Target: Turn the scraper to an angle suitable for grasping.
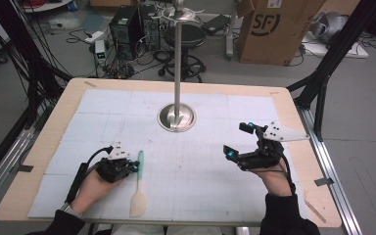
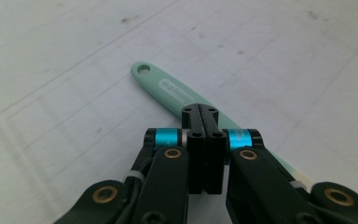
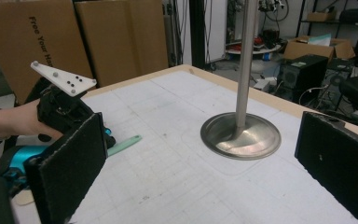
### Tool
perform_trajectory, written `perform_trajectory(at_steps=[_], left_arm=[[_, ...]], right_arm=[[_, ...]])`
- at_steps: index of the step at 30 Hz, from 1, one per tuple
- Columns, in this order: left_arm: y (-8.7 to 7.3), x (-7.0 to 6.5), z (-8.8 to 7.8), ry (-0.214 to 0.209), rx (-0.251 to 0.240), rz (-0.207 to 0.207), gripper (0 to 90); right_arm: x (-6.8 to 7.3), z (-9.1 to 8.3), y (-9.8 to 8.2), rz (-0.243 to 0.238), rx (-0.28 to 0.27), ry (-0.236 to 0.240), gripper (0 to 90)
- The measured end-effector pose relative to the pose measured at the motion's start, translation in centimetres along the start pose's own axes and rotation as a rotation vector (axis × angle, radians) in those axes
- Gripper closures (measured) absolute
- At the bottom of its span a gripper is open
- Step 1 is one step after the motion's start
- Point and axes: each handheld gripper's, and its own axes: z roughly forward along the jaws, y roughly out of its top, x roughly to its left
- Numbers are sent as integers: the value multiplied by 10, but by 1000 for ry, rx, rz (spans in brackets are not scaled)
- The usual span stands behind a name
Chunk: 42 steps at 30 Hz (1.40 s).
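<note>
A spatula (image 1: 138, 188) with a mint-green handle and a cream blade lies on the white mat, blade toward the table's near edge. My left gripper (image 1: 133, 167) rests just left of the handle, low over the mat. In the left gripper view its black jaws (image 2: 200, 112) are pressed together with nothing between them, and the green handle (image 2: 168, 86) runs underneath and beyond their tips. My right gripper (image 1: 238, 140) hovers at the right of the mat, its jaws (image 3: 205, 154) spread wide and empty. The right gripper view takes in the left gripper (image 3: 65, 112) and the handle's end (image 3: 126, 143).
A metal stand with a round base (image 1: 176, 117) and a tall pole rises from the middle back of the mat (image 1: 210, 171); the same base (image 3: 240, 135) lies ahead of the right jaws. Cardboard boxes, a stool and computer cases stand on the floor beyond the table.
</note>
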Motion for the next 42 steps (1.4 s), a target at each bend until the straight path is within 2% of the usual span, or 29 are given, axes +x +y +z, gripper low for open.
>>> perform_trajectory(at_steps=[5,11,14,16,18,21,23,26,32,34,38,42], left_arm=[[8,-12,11,-68,-2,0,899],[19,-40,21,-127,15,76,899],[20,-49,21,-142,18,116,899],[20,-50,19,-137,18,126,899],[20,-50,10,-151,-14,112,899],[17,-57,-6,-200,-44,131,899],[13,-61,-9,-224,-31,136,899],[7,-64,-8,-268,33,123,898],[-1,-63,-10,-299,82,102,898],[-2,-66,-8,-301,98,116,898],[-3,-65,-8,-306,95,118,898],[-4,-63,-11,-290,104,122,899]], right_arm=[[-1,-3,-2,3,-5,-5,11],[-1,-7,-2,10,-9,-10,11],[-1,-6,-3,7,-6,-11,11],[-1,-6,-3,10,-2,-8,11],[-2,-6,-4,10,-3,-12,11],[-4,-7,-4,15,-6,-13,11],[-5,-8,-5,20,-6,-14,11],[-5,-7,-4,18,-8,-12,11],[-7,-7,-4,19,-9,-13,11],[-8,-5,-5,21,-4,-17,11],[-6,-2,-5,11,5,-5,11],[-6,-3,-5,16,-1,-9,11]])
